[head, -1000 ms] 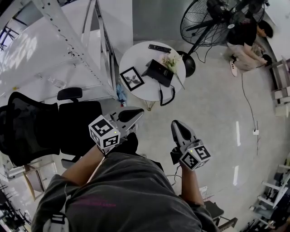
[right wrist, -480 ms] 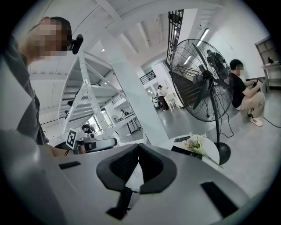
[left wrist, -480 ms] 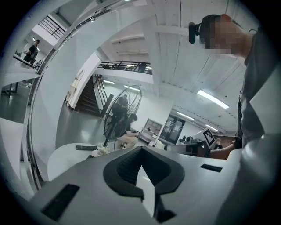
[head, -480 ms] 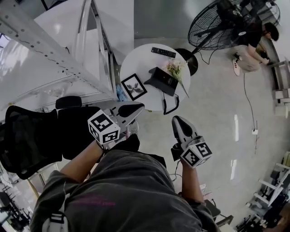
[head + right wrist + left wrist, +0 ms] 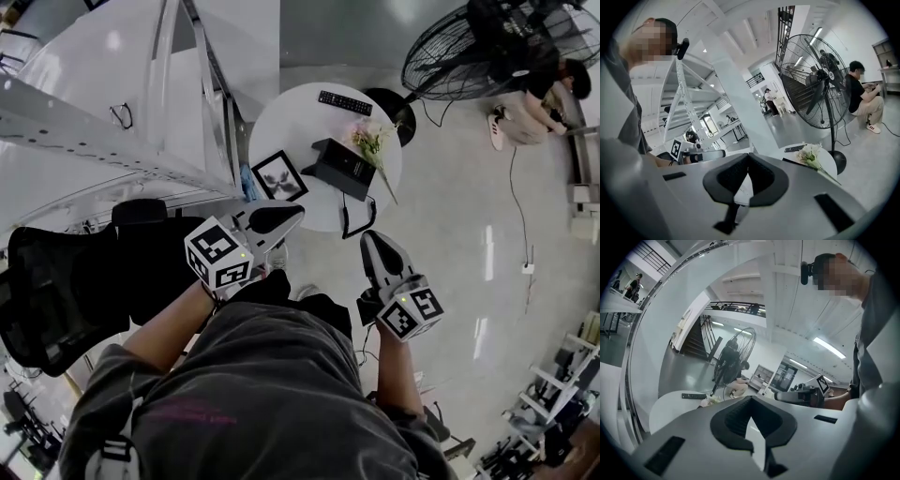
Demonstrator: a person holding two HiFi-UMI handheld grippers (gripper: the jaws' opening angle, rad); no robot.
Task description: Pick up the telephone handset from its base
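The telephone [image 5: 342,167] is seen on the table [image 5: 281,117], well ahead of the left tongs [image 5: 292,214] and the right tongs [image 5: 370,242], both closed and empty.

floor [image 5: 450,244]: glossy | table [image 5: 286,122]: smooth | telephone [image 5: 342,165]: matt plastic | chair [image 5: 52,286]: mesh

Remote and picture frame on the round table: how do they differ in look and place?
The remote is a slim all-black bar; the frame is squarish, black-edged with a white mat. The remote lies at the table's far edge, the frame at its near left edge. Both rest on the white tabletop.
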